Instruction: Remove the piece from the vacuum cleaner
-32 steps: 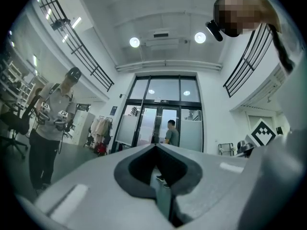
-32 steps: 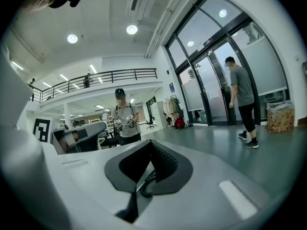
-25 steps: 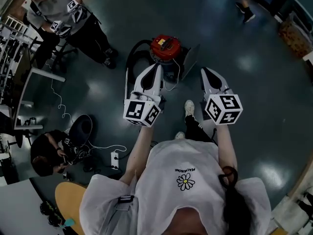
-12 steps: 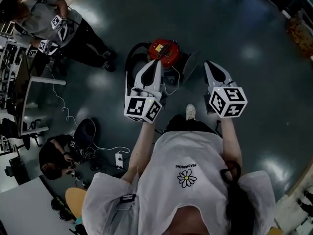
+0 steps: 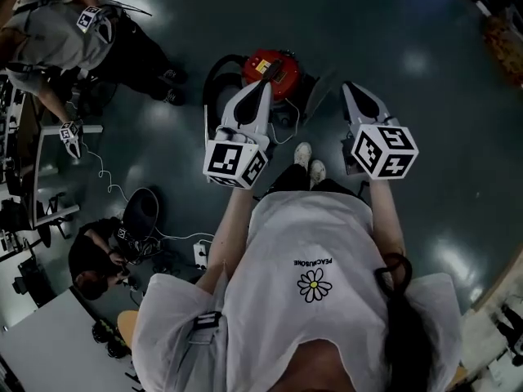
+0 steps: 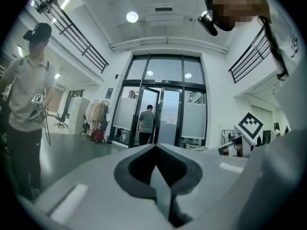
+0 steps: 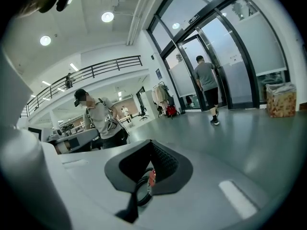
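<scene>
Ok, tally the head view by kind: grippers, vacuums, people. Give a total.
Grippers: 2, left and right
Vacuum: 1
People: 3
Total: 6

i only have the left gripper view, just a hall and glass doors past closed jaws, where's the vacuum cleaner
Observer: The head view shows the red vacuum cleaner on the floor, ahead of the person's shoes and beneath the tip of the left gripper.
Operator: is the right gripper on it
Observer: No. The right gripper is held in the air to the vacuum's right, jaws together and holding nothing.
Operator: which side is the hose on
Observer: The black hose arches off the vacuum's left side in the head view. A bit of it also shows through the slit between the jaws in the right gripper view.
</scene>
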`<state>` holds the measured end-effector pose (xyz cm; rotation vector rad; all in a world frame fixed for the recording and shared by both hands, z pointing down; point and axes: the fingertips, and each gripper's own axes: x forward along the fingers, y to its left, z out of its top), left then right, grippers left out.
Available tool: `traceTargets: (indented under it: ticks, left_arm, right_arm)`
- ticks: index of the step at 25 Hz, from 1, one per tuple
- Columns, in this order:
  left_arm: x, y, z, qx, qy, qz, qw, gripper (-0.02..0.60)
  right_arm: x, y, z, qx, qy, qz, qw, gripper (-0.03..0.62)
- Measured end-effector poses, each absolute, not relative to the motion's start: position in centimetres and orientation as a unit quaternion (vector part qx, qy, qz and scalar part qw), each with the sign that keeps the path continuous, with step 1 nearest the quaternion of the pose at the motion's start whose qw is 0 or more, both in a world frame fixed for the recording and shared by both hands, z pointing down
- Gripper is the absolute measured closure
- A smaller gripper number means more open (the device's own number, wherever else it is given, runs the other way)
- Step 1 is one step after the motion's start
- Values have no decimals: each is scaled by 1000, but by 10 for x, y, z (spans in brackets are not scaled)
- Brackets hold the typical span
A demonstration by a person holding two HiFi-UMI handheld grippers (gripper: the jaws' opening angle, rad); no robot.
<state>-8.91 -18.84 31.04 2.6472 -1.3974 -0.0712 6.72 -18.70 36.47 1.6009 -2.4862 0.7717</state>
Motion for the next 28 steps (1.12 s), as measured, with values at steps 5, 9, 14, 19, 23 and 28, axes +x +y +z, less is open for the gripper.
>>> traceTargets:
  ticks: [5, 9, 14, 19, 23, 28]
  left_arm:
    - [-99, -224, 335, 885, -456, -8, 92, 581]
    - [-100, -256, 388, 889, -441, 44, 119, 581]
    - [-93, -284, 498, 878, -414, 159, 182, 581]
    - [-70, -331, 629, 862, -374, 275, 204, 581]
    - [-70, -349, 727, 845, -354, 343, 209, 581]
    - [-62, -366, 801, 838, -336, 379, 201, 581]
  right_arm:
    - [68, -221, 375, 542, -798, 259, 47, 569]
    - [71, -245, 408, 560, -779, 275, 60, 568]
    - [87, -266, 486, 571, -737, 355, 67, 568]
    - [111, -322, 577, 564, -693, 449, 31, 485]
    - [109, -332, 684, 544, -636, 545, 47, 428]
    - [106, -336, 801, 511, -593, 608, 134, 373]
